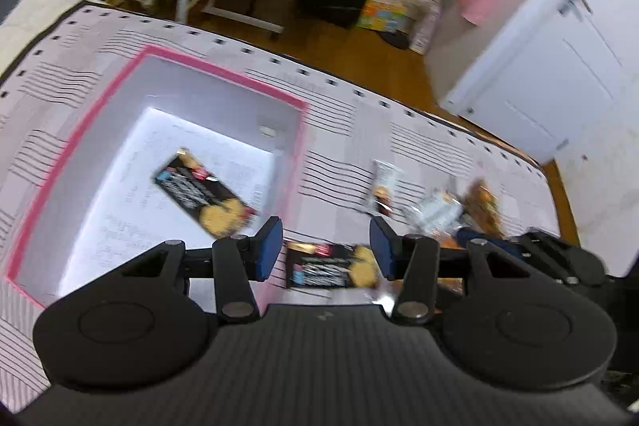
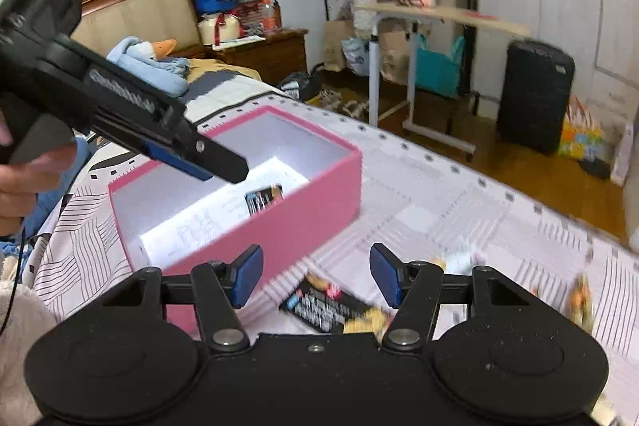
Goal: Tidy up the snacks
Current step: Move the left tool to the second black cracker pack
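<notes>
A pink box (image 1: 223,72) with a white inside stands open on the patterned bedspread (image 1: 419,146). One black cookie packet (image 1: 203,198) lies flat on its floor. A second black packet (image 1: 331,264) lies on the spread just outside the box's right wall, under my left gripper (image 1: 325,246), which is open and holds nothing. Further right lie several loose snack packets (image 1: 439,212). In the right wrist view my right gripper (image 2: 317,274) is open and empty above the outside packet (image 2: 327,302), beside the box (image 2: 287,222). The left gripper (image 2: 227,168) hangs over the box.
A person's hand (image 2: 24,182) holds the left gripper at the left edge. Beyond the bed's far edge are wooden floor, a white rolling table (image 2: 435,10), a black suitcase (image 2: 535,94) and bags. A headboard and a bedside cabinet (image 2: 263,54) stand at the back left.
</notes>
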